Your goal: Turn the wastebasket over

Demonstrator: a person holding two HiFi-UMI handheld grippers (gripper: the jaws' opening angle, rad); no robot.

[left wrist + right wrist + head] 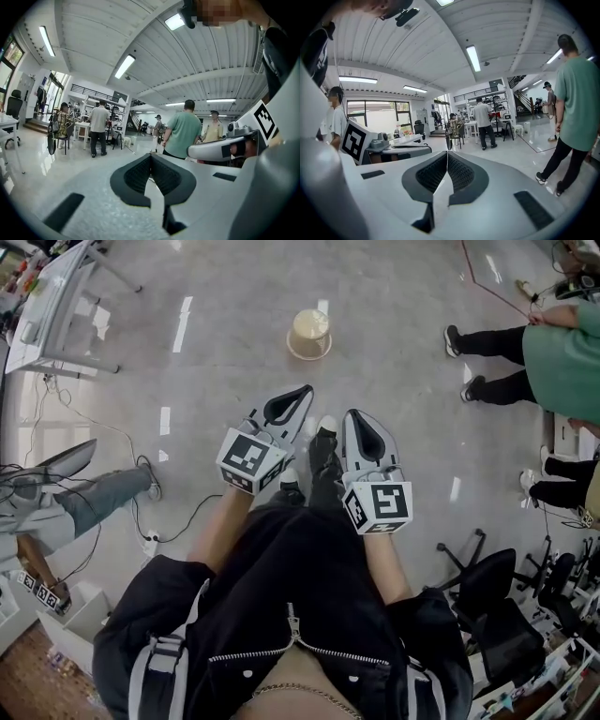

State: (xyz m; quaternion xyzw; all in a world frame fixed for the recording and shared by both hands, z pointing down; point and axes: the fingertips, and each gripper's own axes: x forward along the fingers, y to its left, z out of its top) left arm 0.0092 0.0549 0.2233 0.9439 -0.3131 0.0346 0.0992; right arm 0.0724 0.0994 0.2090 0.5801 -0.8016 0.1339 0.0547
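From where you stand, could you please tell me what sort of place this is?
Probably an open workshop or lab: a polished floor, ceiling strip lights, a metal-framed worktable, office chairs, and people standing about.

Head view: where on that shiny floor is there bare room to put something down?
Bare floor lies all round the wastebasket: between it and the left gripper and right gripper, left toward the white table, and right toward the green-shirted person's shoes. It is crowded where cables and a leg lie at the left edge, and by the office chairs at lower right.
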